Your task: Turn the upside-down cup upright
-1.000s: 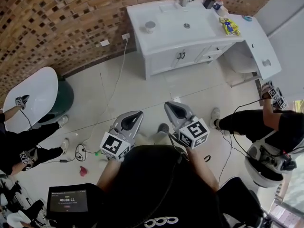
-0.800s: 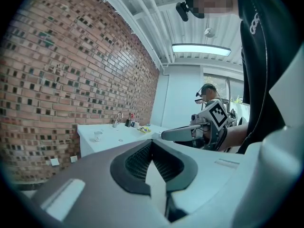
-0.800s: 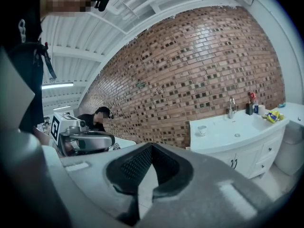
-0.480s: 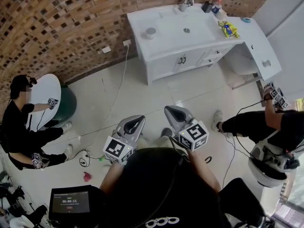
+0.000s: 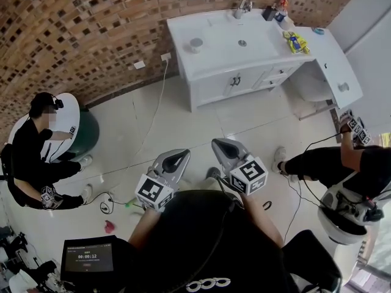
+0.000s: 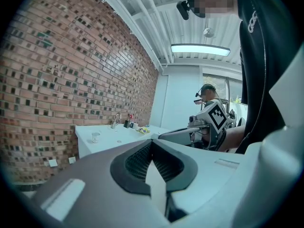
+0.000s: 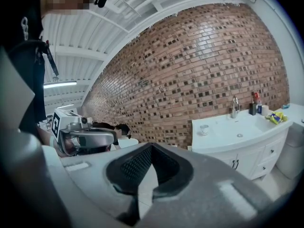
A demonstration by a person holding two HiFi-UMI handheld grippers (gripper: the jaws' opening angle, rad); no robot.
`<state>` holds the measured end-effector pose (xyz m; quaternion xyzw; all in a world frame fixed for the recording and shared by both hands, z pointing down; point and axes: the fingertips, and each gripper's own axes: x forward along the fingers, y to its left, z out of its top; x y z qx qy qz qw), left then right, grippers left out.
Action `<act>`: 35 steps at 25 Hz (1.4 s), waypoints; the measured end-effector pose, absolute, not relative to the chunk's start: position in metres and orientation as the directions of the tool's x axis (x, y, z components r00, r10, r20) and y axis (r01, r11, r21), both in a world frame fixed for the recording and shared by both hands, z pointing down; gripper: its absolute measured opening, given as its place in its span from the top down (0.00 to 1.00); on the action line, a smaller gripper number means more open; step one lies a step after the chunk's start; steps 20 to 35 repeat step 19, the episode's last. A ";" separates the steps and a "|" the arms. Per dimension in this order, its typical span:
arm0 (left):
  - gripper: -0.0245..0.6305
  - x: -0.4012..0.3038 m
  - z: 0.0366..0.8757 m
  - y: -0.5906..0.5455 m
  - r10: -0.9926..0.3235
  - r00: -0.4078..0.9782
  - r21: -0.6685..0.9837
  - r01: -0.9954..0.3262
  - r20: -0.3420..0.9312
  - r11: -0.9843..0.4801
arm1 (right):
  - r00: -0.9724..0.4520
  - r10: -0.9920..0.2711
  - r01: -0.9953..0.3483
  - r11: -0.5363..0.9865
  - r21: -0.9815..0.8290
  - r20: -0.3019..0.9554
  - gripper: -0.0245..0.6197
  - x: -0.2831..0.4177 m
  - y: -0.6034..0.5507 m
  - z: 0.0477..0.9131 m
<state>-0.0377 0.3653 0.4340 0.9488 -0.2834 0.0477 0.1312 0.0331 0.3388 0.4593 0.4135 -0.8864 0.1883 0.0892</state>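
Observation:
The cup is small and pale and stands upside down on the white vanity counter by the brick wall, far ahead of me. The left gripper view shows the cup tiny on the counter, and so does the right gripper view. My left gripper and right gripper hang side by side over the floor, well short of the counter. Both are shut with nothing between the jaws.
A faucet, bottles and a yellow packet share the counter. One person sits at a round white table on the left, another at the right. Cables cross the tiled floor. A timer screen is at lower left.
The seated person at the left has come into view beside the round table. Both grippers have stayed nearly where they were, still shut.

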 end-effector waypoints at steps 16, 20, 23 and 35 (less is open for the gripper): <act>0.94 -0.029 0.438 0.370 -0.528 0.833 0.233 -0.553 0.165 -0.800 | -0.650 -0.685 -0.760 0.601 -0.249 0.329 0.97 0.037 0.340 0.464; 0.94 -0.028 0.438 0.374 -0.526 0.833 0.243 -0.553 0.171 -0.797 | -0.650 -0.680 -0.759 0.599 -0.254 0.339 0.97 0.036 0.343 0.464; 0.94 -0.028 0.438 0.374 -0.526 0.833 0.243 -0.553 0.171 -0.797 | -0.650 -0.680 -0.759 0.599 -0.254 0.339 0.97 0.036 0.343 0.464; 0.94 -0.028 0.438 0.374 -0.526 0.833 0.243 -0.553 0.171 -0.797 | -0.650 -0.680 -0.759 0.599 -0.254 0.339 0.97 0.036 0.343 0.464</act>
